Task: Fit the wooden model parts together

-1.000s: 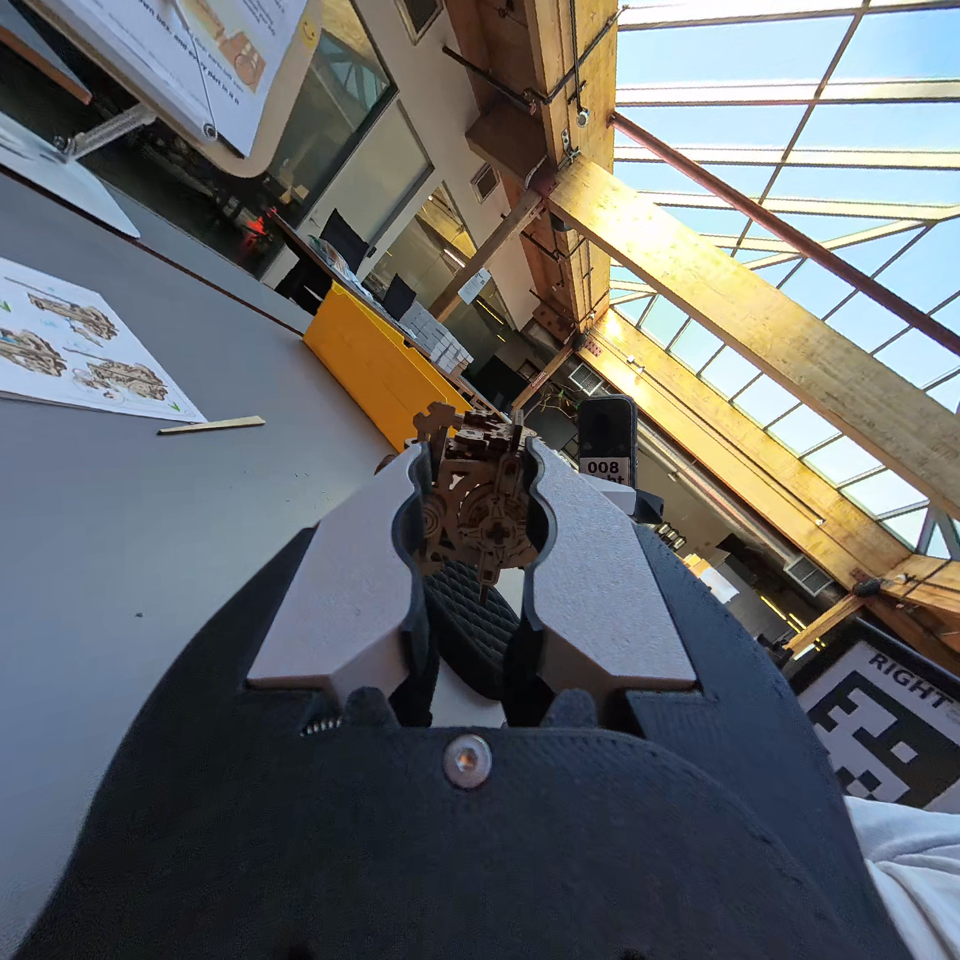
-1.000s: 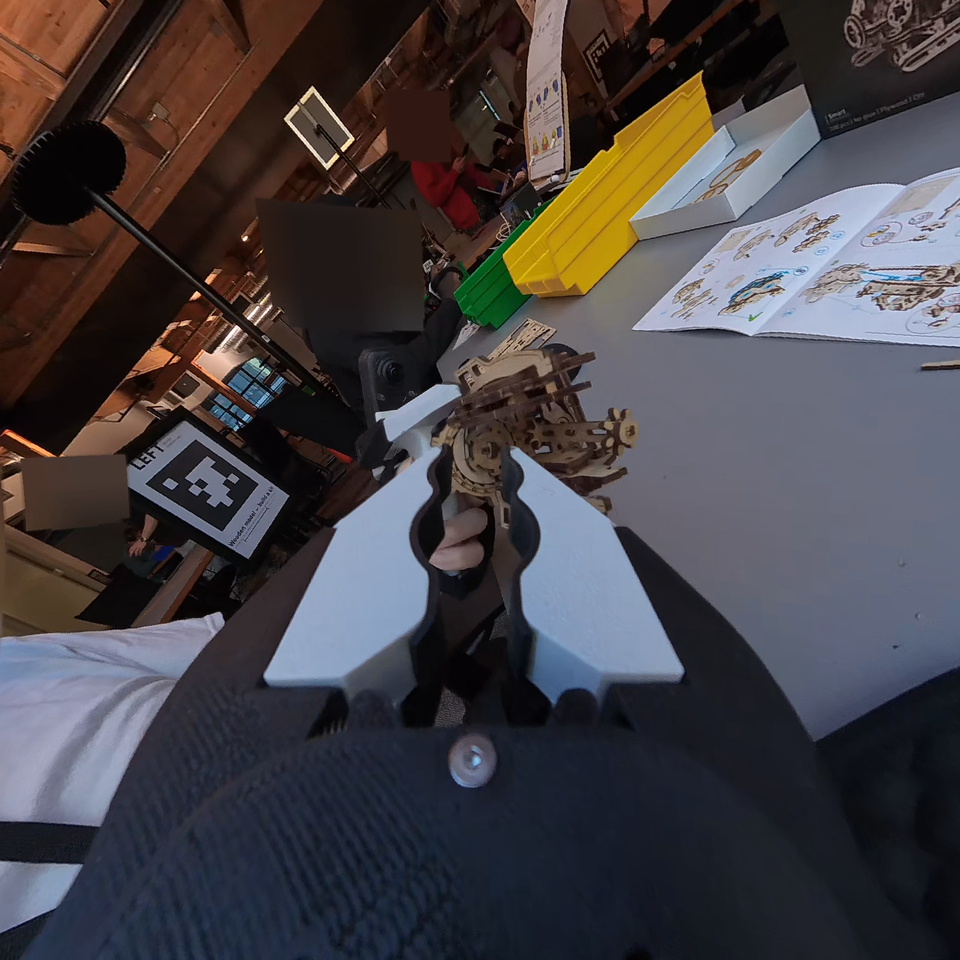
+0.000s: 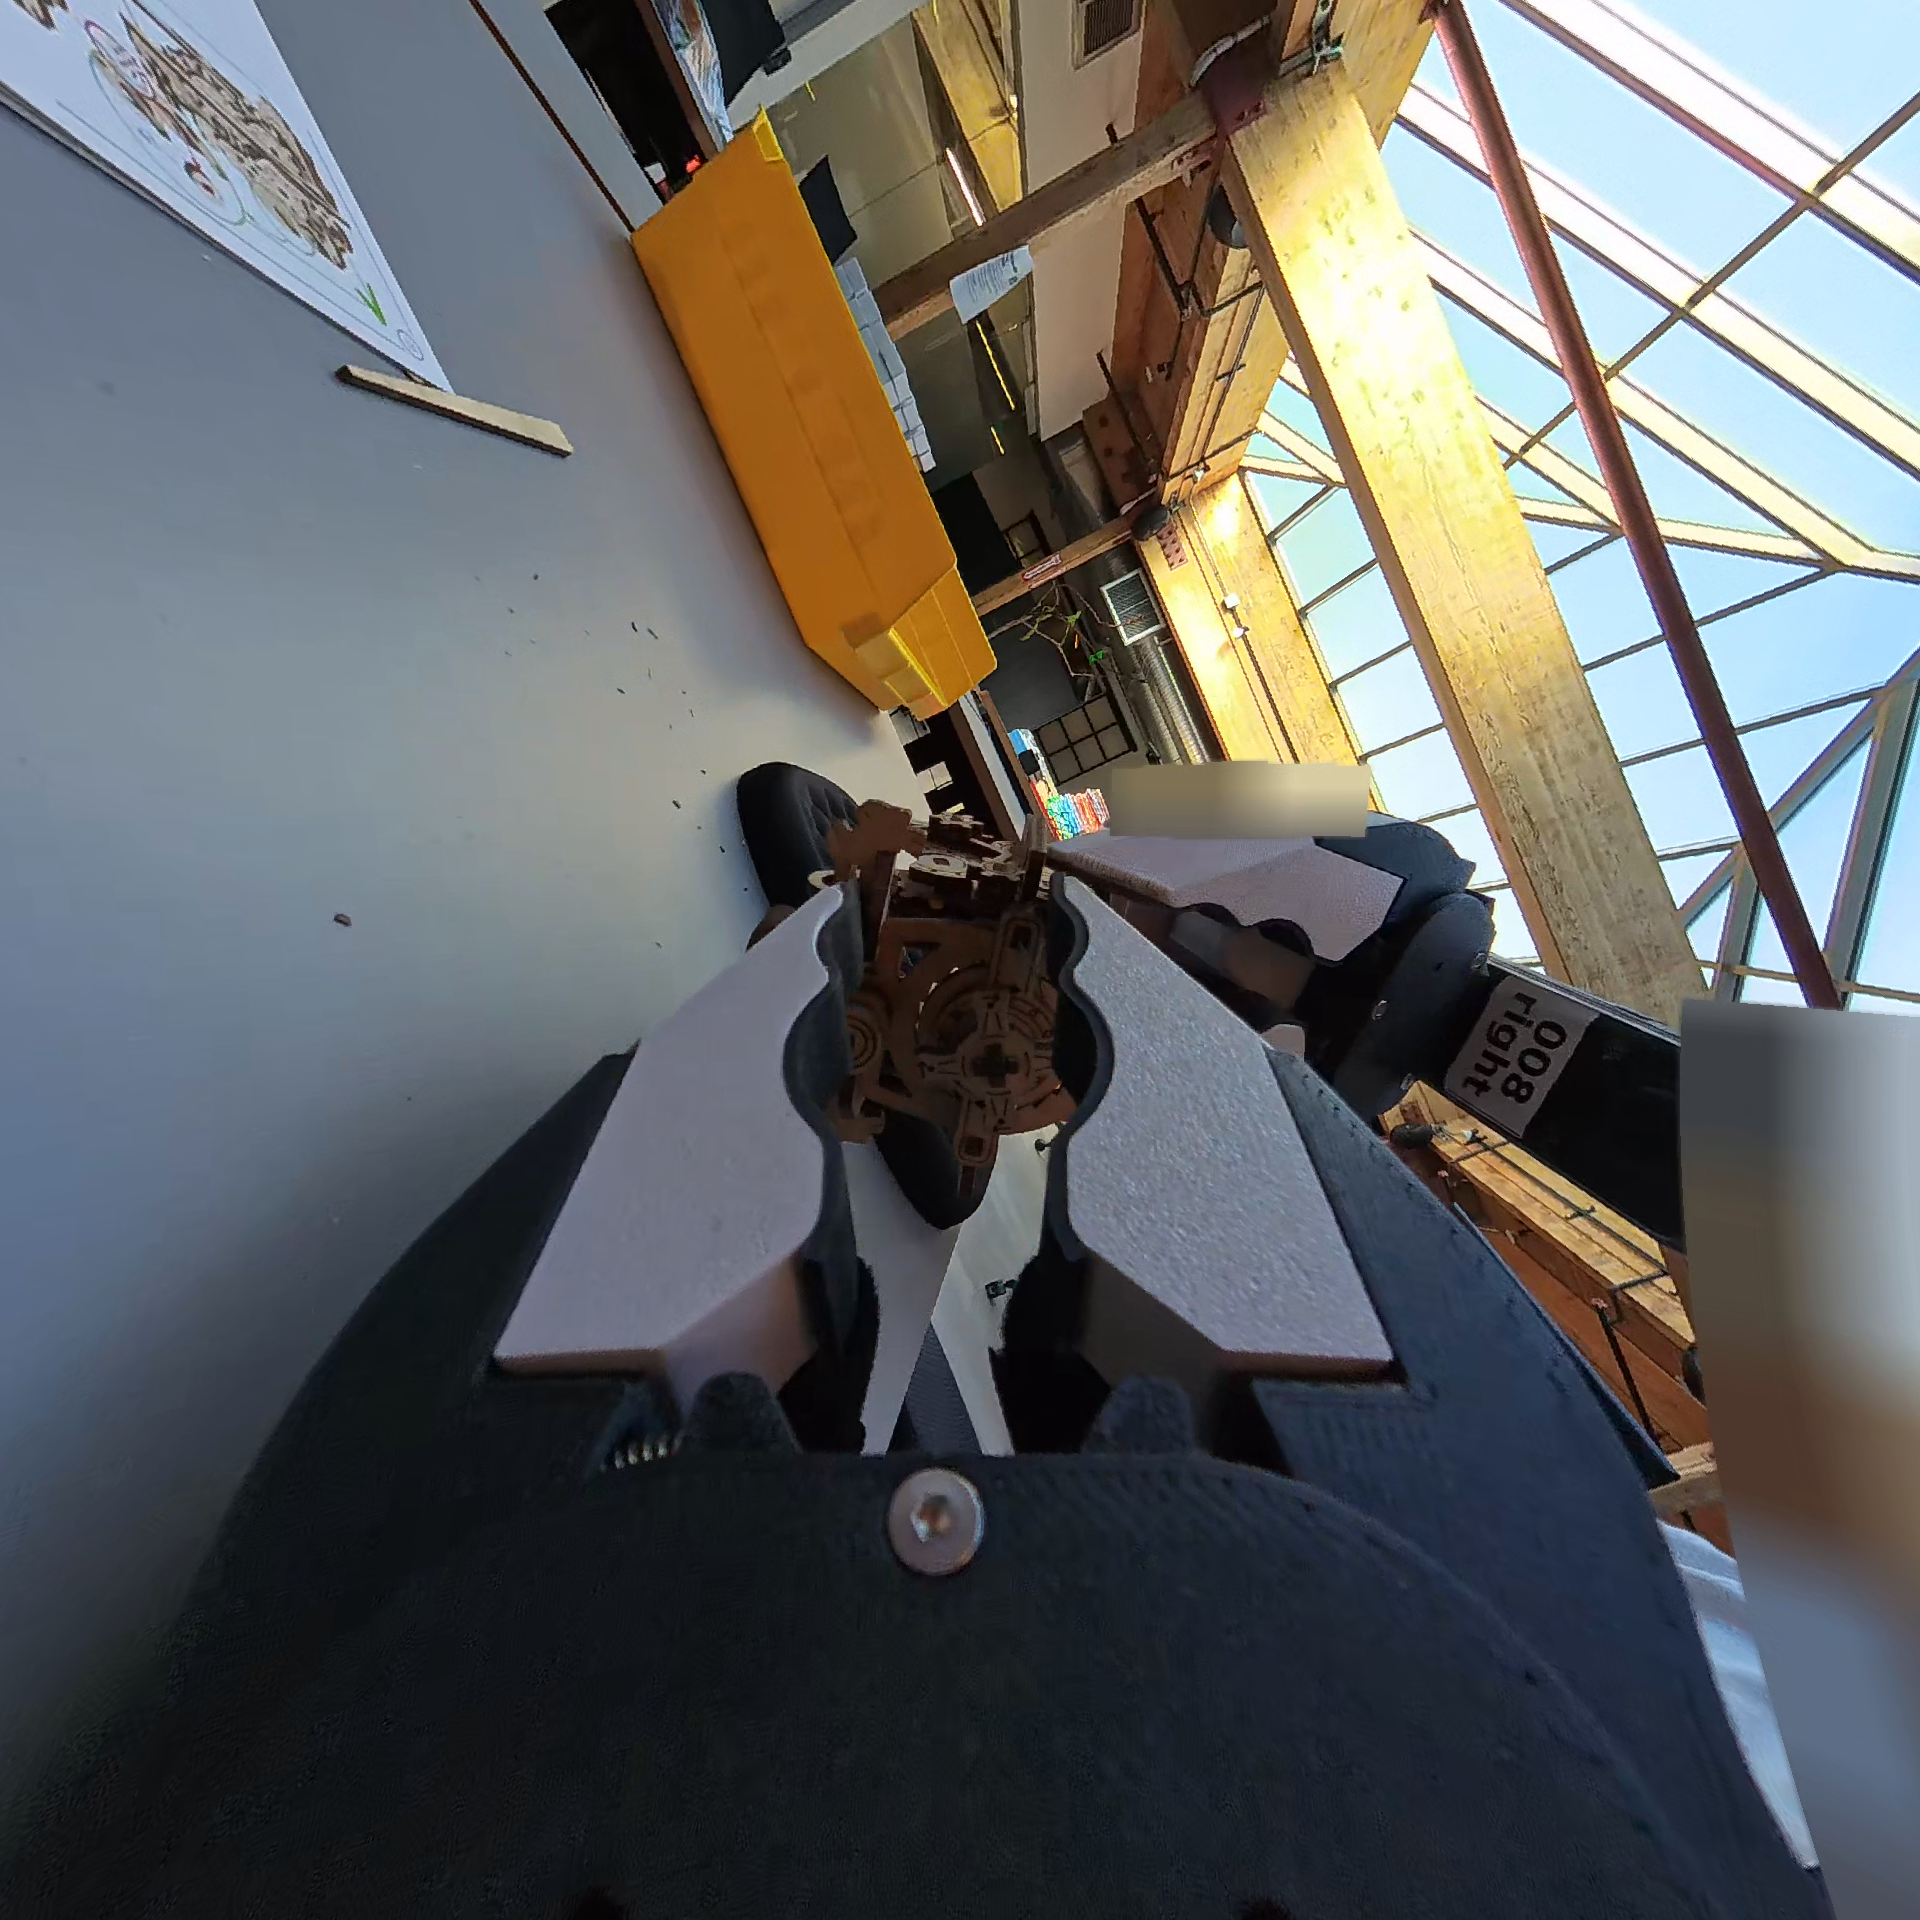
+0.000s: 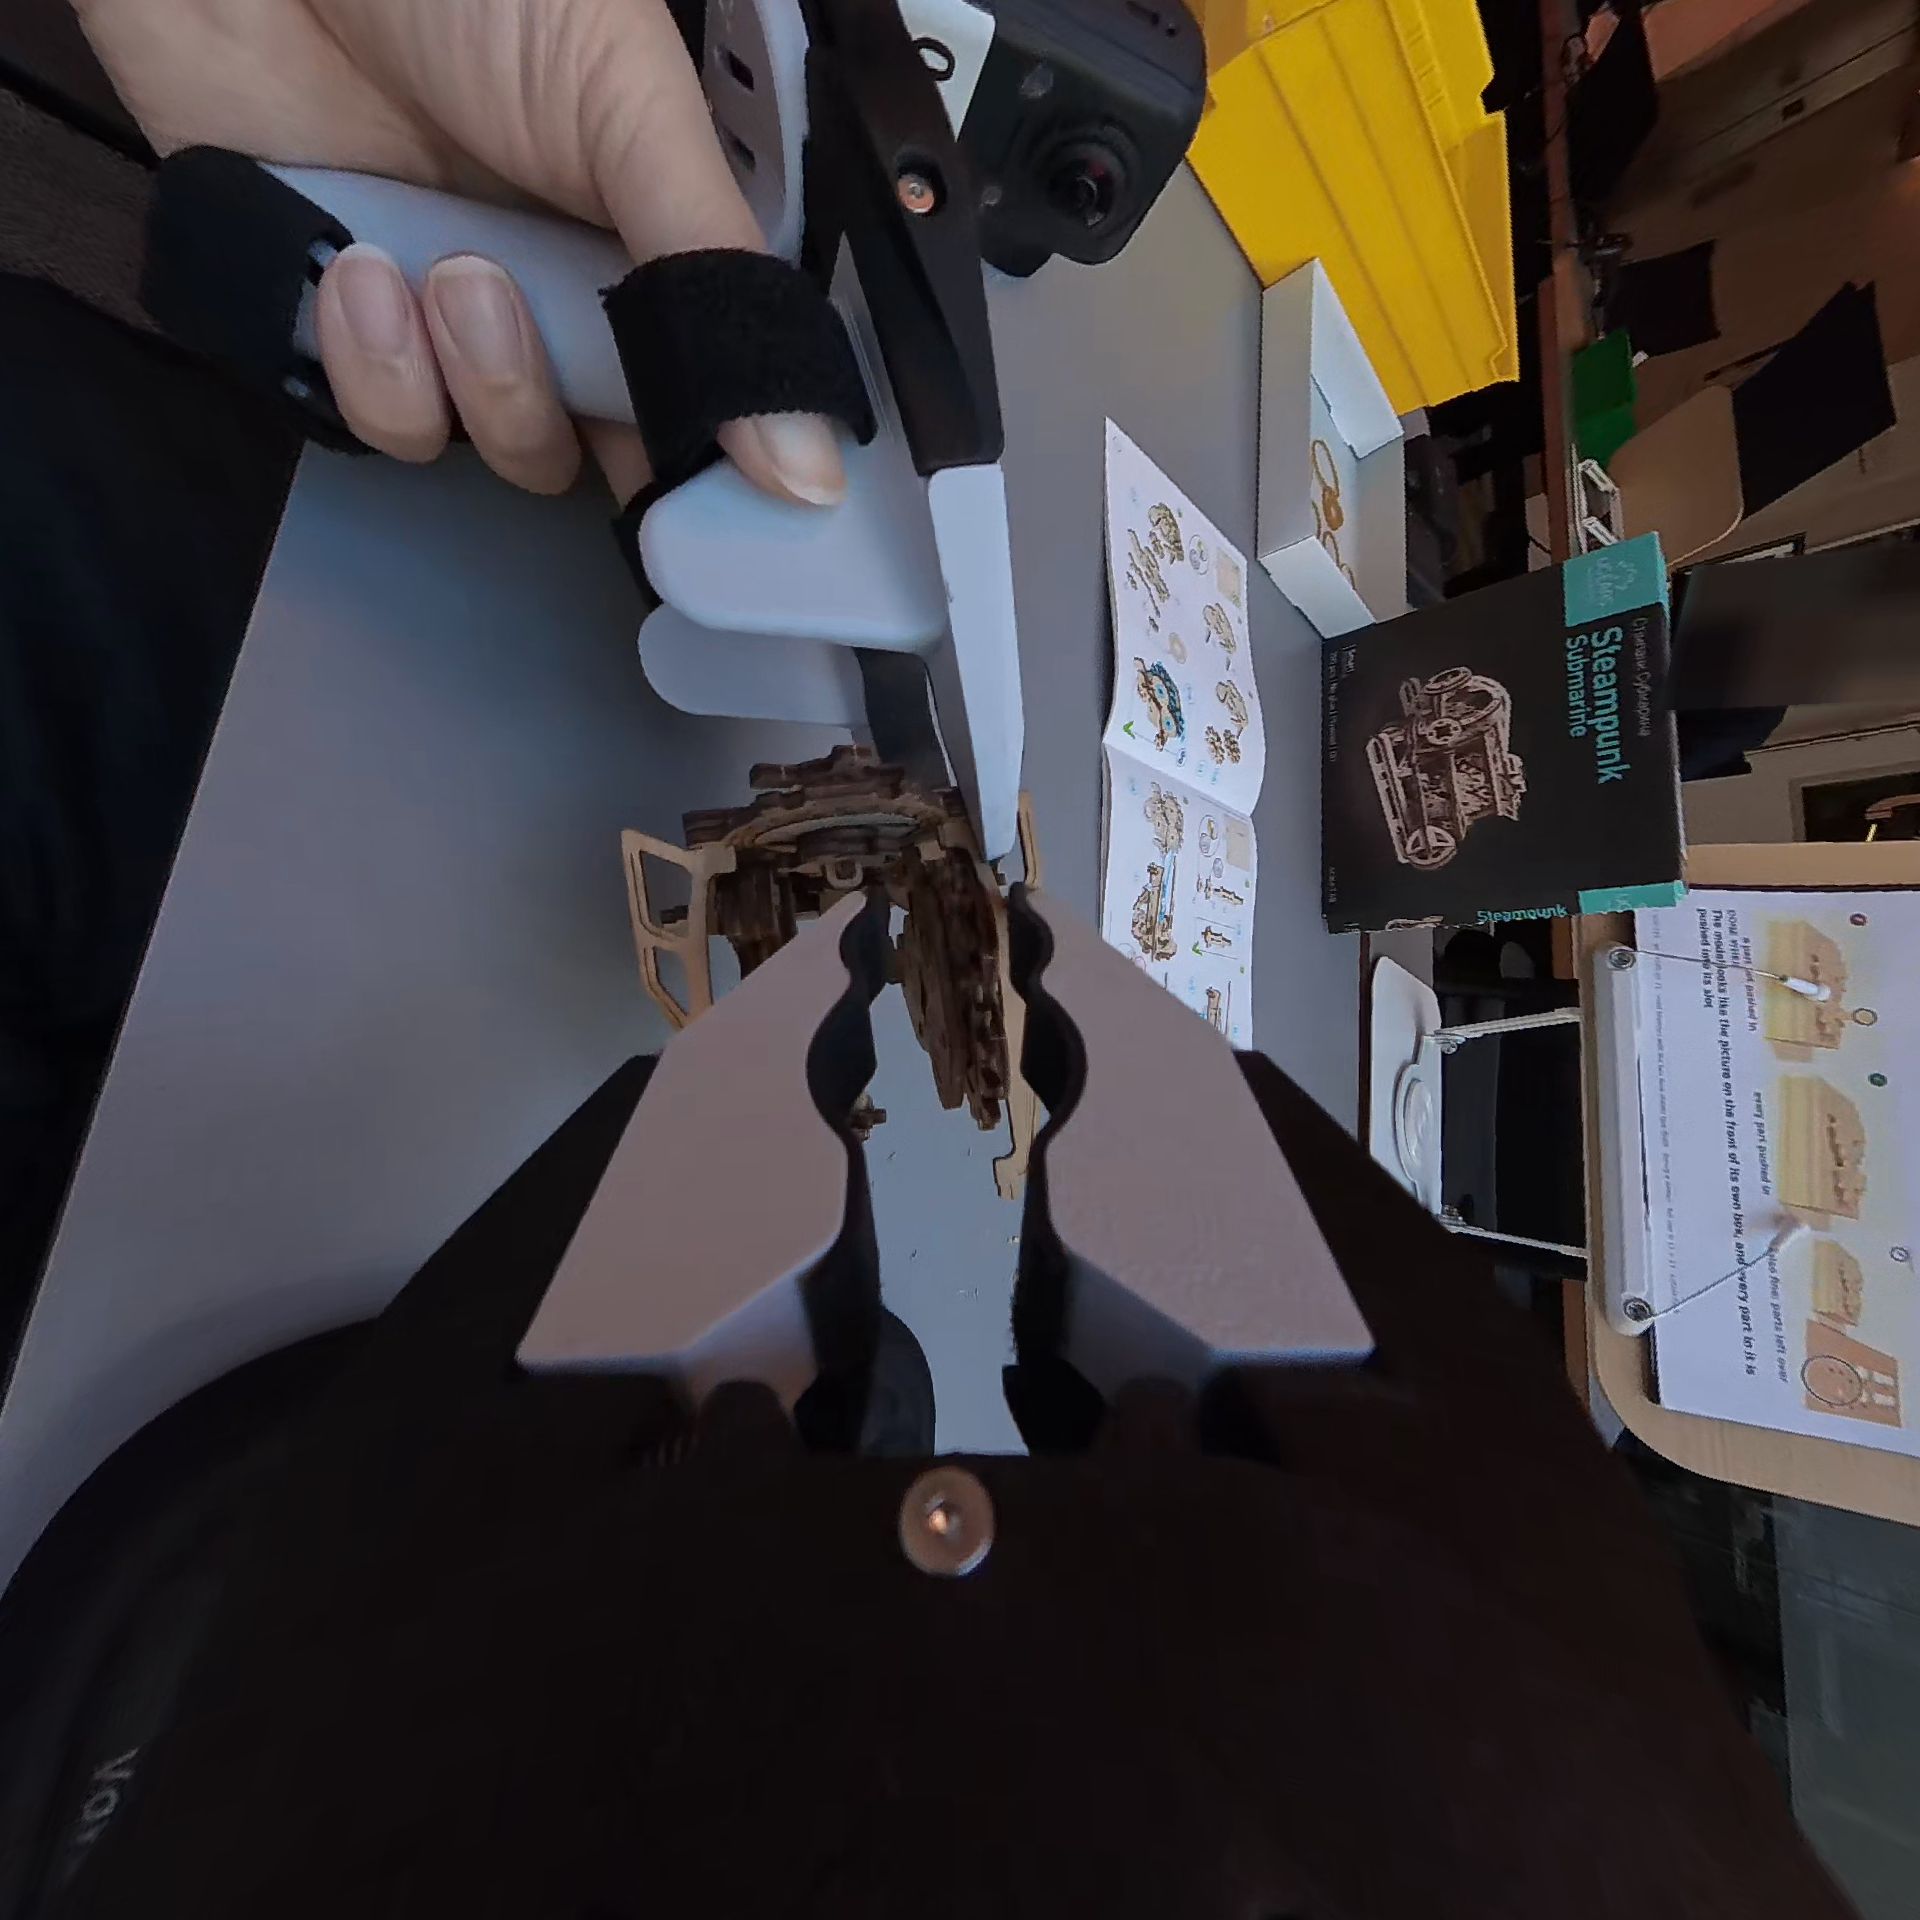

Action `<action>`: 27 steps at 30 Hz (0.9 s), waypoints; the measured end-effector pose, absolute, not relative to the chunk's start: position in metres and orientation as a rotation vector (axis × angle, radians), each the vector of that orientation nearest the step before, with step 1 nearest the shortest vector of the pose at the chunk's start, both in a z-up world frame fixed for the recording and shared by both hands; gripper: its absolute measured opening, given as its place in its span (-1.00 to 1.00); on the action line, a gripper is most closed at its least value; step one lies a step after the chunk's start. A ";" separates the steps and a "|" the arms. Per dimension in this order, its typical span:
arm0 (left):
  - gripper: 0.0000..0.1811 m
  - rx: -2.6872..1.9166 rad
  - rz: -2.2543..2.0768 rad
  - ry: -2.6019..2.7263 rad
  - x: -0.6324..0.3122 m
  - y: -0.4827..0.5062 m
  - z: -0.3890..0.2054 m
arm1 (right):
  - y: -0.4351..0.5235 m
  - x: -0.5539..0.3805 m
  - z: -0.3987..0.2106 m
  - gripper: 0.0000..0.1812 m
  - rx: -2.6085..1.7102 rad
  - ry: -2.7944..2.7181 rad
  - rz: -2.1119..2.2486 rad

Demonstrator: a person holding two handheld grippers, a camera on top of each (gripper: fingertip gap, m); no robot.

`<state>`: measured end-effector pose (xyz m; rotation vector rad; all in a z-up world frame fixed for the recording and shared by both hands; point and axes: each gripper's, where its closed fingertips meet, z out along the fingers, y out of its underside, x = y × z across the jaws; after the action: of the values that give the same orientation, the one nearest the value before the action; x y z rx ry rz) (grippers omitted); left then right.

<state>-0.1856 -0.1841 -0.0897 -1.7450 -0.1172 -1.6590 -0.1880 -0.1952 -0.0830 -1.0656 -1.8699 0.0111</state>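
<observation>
Left tool [image 3: 951,935] is clamped on the wooden model [image 3: 961,1023], holding it just above the grey desk [image 3: 260,727]. Right tool [image 4: 940,925] comes in from the side, fingers around one end of the model [image 4: 831,842], though I can't tell if it's actually gripping. Instruction booklet [image 4: 1179,727] and yellow bin [image 3: 800,416] sit further back.

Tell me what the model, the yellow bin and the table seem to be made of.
Model: thin plywood, unfinished, judging by its layered, dark-edged cut-outs and gear shapes. Yellow bin: likely moulded plastic, smooth with a slight sheen. Table: smooth matte grey top, perhaps laminate; the look leaves it open.
</observation>
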 end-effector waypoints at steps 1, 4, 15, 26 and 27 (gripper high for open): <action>-0.63 -1.749 -1.656 -0.112 -0.185 -0.184 -0.091 | -0.195 -0.188 -0.084 -0.78 -1.067 -1.876 0.004; -0.63 -1.749 -1.642 -0.096 -0.185 -0.185 -0.090 | -0.197 -0.188 -0.084 -0.83 -1.055 -1.898 -0.008; -0.63 -1.745 -1.631 -0.064 -0.182 -0.188 -0.088 | -0.203 -0.184 -0.077 -0.78 -1.073 -1.874 0.025; -0.63 -1.685 -1.663 -0.054 -0.192 -0.189 -0.075 | -0.207 -0.180 -0.056 -0.57 -1.121 -1.746 0.267; -0.63 -1.674 -1.665 -0.045 -0.192 -0.190 -0.073 | -0.208 -0.180 -0.052 -0.55 -1.121 -1.726 0.295</action>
<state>-0.1925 -0.1901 -0.0730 -1.6745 -0.0445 -1.6654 -0.1799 -0.2079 -0.0521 -1.1211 -1.7257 0.2949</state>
